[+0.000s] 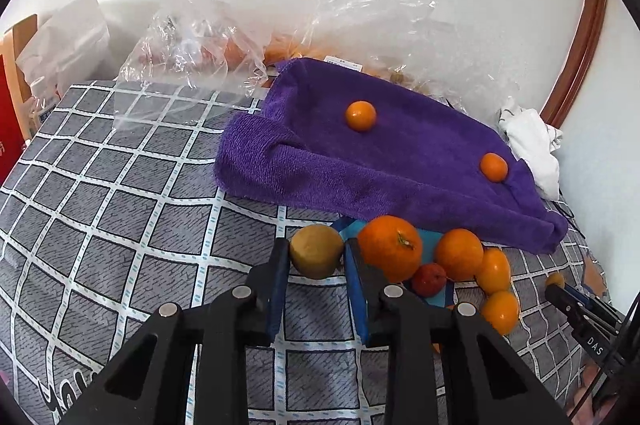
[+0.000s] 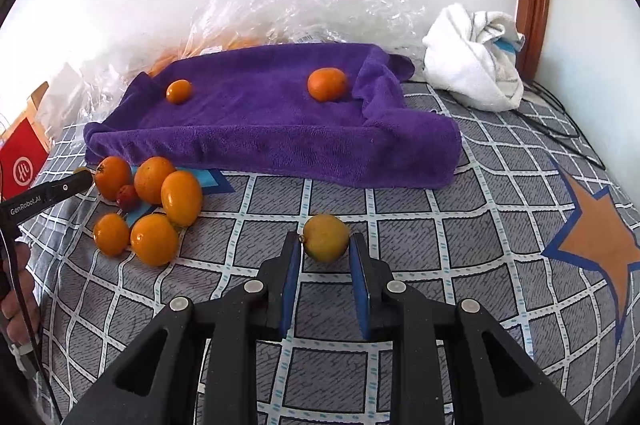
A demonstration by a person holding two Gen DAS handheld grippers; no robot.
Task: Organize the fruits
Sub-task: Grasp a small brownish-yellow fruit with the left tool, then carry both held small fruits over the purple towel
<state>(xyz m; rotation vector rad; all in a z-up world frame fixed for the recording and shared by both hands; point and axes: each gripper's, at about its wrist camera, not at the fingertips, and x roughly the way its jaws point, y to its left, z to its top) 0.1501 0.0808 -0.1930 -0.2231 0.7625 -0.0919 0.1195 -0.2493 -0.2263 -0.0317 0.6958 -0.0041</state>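
Grey checked bedsheet (image 2: 400,209) on a bed, white wall behind, purple towel (image 2: 260,129) bearing two oranges, loose orange fruits (image 2: 160,209) before it, left hand-held gripper (image 1: 316,253) clamped on a yellowish fruit (image 1: 316,251), right hand-held gripper (image 2: 325,241) clamped on another yellow fruit (image 2: 326,237).

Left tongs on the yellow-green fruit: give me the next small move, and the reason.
Probably lift it straight up a little. The left tongs are shut on the round yellow-green fruit, which sits at the edge of the pile, close to the large stemmed orange. Rising first should clear that neighbour before carrying it toward the purple terry towel, where two small oranges already sit.
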